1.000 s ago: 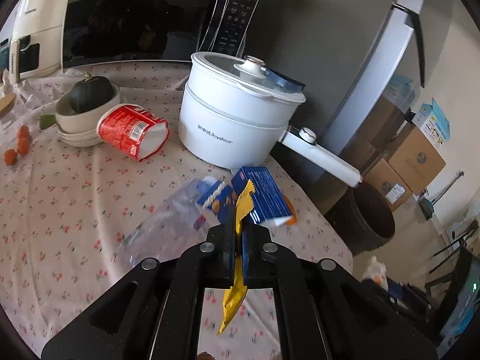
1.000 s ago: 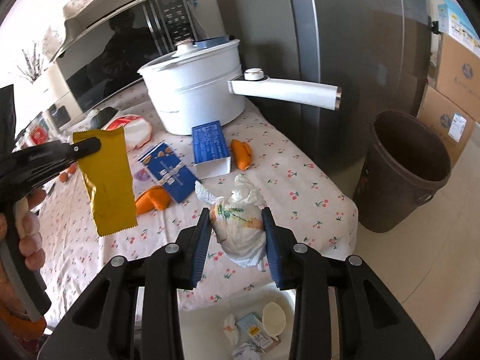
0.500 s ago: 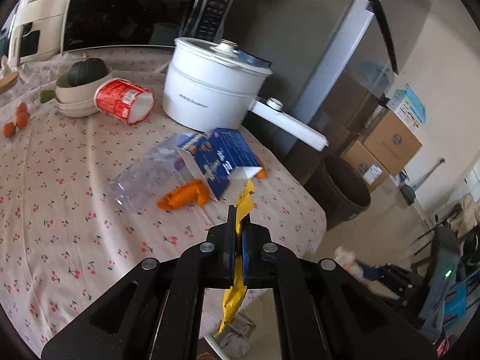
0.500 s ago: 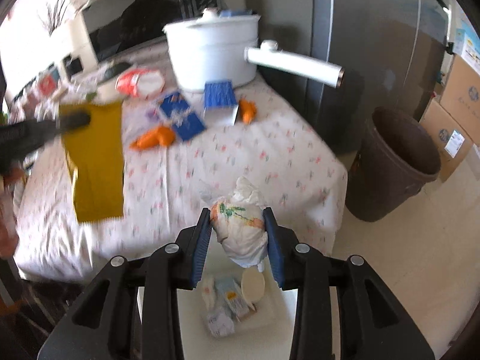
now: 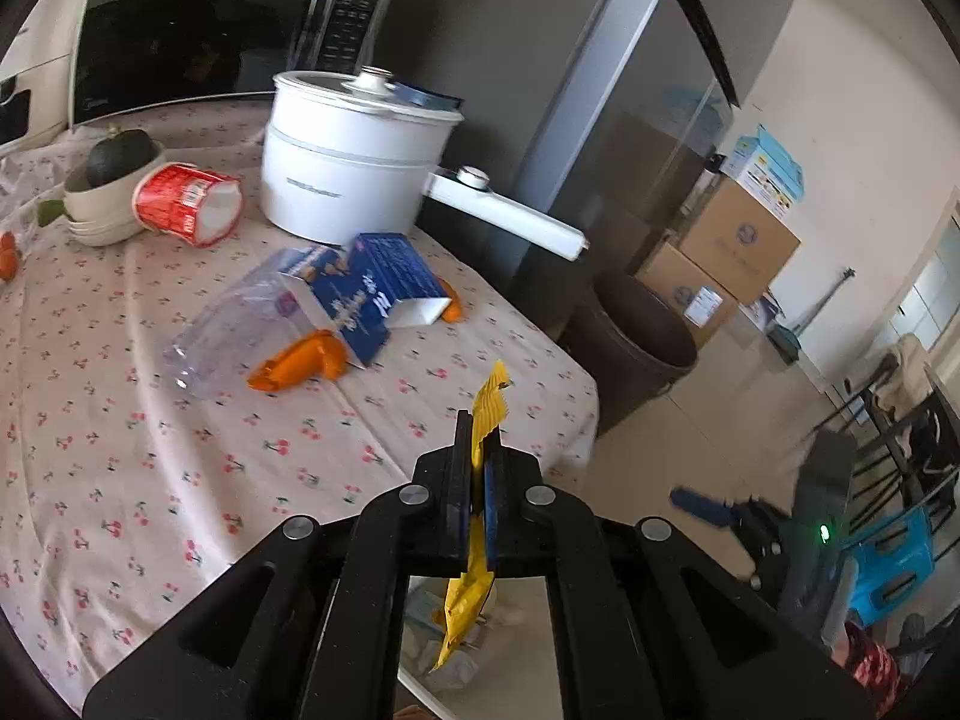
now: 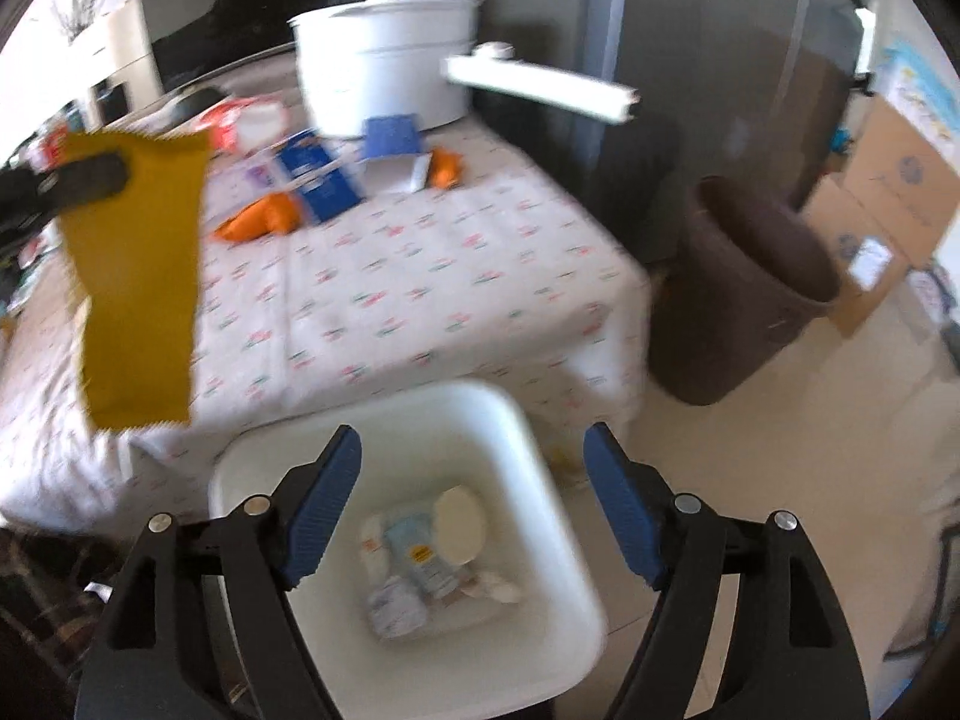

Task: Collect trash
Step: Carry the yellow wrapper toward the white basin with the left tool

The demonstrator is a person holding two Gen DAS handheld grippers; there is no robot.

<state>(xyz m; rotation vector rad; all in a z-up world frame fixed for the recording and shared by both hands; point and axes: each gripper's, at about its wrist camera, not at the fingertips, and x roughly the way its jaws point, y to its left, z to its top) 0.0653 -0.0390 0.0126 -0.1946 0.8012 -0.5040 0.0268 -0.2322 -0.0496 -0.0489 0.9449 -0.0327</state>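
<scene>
Right gripper jaws just opened, nothing between them, over the white square plastic bin (some trash inside). Left gripper clenched on yellow foil wrapper, undeposited. Blue cartons and orange scraps left on bench.

A cherry-printed cotton-like cloth covers the worktop, matt and lightly creased. The yellow foil-like snack wrapper has zigzag-cut ends. The white plastic bin is smooth and faintly glossy, like the white lidded cooking pot. The crumpled clear plastic bag shines. The blue pads on the fingers are ribbed.
</scene>
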